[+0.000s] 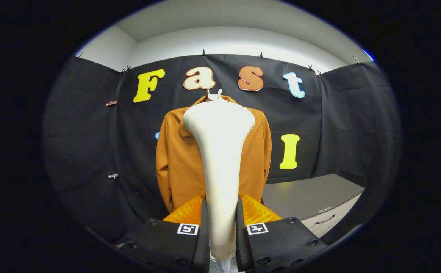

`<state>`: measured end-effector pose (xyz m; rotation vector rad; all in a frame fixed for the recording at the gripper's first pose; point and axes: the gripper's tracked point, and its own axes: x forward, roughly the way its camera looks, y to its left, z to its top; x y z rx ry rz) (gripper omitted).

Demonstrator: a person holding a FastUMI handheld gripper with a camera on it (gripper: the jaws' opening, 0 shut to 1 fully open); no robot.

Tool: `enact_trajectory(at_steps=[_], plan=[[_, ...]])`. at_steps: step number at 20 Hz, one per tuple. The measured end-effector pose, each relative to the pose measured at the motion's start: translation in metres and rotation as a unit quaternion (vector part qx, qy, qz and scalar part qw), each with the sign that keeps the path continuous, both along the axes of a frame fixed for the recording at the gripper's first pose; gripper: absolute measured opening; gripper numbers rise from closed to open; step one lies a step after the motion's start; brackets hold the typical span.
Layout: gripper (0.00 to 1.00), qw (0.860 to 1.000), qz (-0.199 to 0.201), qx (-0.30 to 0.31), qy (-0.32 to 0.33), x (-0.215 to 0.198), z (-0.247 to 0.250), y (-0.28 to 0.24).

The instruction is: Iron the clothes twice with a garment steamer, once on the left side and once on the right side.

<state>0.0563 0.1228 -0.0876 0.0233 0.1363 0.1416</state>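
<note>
A white garment steamer (220, 151) stands upright between my fingers, its handle pinched by both and its wide head rising above them. My gripper (221, 223) is shut on that handle. Beyond the steamer a brown jacket (179, 163) hangs on a white hanger (213, 94) against the black cloth wall. The steamer head covers the middle of the jacket's chest and collar. I cannot tell whether the head touches the cloth.
A dark-topped cabinet (307, 195) with a light drawer front and handle stands right of the jacket, close to my right finger. Black cloth walls close in the space on the left, back and right.
</note>
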Motion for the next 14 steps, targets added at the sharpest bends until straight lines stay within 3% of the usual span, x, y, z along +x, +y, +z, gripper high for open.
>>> enact_trajectory(at_steps=[14], plan=[[0.31,0.999,-0.02,0.01,-0.042,-0.031,0.061,-0.016]])
